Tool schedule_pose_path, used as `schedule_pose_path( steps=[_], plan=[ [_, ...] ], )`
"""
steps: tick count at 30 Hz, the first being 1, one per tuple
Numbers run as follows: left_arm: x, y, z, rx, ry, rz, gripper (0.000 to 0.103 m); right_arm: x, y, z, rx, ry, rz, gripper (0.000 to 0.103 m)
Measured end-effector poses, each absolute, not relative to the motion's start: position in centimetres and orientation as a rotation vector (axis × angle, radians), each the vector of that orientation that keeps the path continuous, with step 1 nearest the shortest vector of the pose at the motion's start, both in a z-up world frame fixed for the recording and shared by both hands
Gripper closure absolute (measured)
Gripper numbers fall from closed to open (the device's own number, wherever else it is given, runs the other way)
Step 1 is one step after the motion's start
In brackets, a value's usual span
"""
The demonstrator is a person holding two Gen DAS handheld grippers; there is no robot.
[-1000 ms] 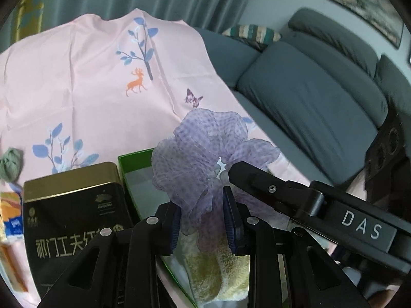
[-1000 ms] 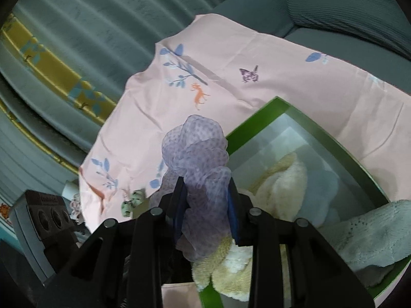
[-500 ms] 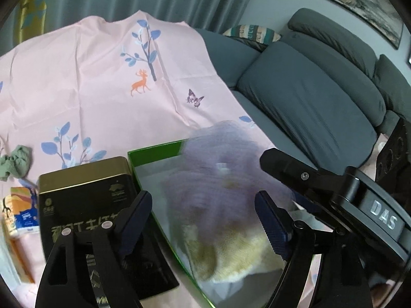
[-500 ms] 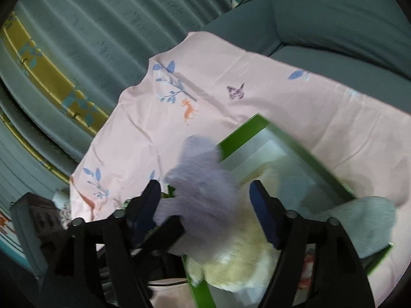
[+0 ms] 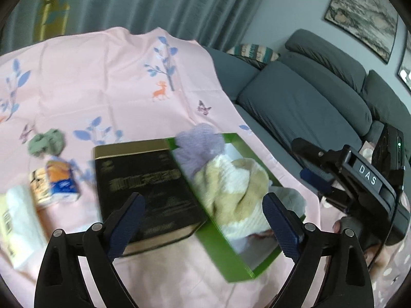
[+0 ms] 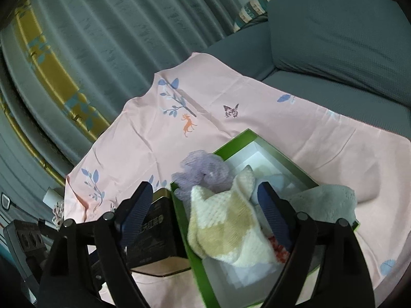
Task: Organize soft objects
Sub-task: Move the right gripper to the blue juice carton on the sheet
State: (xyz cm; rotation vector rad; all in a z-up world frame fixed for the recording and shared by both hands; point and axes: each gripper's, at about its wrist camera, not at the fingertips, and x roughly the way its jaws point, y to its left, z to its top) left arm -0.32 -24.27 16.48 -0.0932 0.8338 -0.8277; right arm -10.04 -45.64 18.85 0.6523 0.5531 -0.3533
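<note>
Both tools, left tool (image 5: 203, 224) and right tool (image 6: 204, 211), are opening wide with nothing between the pads. The purple scrunchie (image 5: 199, 145) lies at the green box's (image 5: 231, 264) far corner, touching the cream towel (image 6: 226, 231). A black tin (image 5: 146, 187) adjoins the box; a green scrunchie (image 5: 46, 141) sits farther left on the pink cloth (image 5: 102, 77).

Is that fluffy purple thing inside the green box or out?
Mostly in. The purple scrunchie lies at the far corner of the green box, draping over its rim, beside the cream towel.

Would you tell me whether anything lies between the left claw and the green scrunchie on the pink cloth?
Nothing visible does: the green scrunchie lies in the open on the cloth, beyond the snack packet, left of the left claw, whose jaws are opening.
</note>
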Motion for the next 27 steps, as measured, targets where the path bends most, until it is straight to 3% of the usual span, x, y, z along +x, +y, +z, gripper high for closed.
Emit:
schedule_pose_path(
  steps=[9,16,27],
  plan=[
    [-1.6,-12.6,15.2,-0.143,0.782,-0.624,0.010,-9.2,-40.5,20.5,0.568,0.550,-0.251,0.013],
    [-0.6,-2.4,11.3,-0.221,0.812,-0.398,0.010,-6.2,-35.7,20.2,0.540,0.605,-0.121,0.013],
    [0.2,4.1,5.9,-0.322,0.845,-0.258,0.010,0.5,-25.6,17.2,0.413,0.765,0.028,0.013]
  ],
)
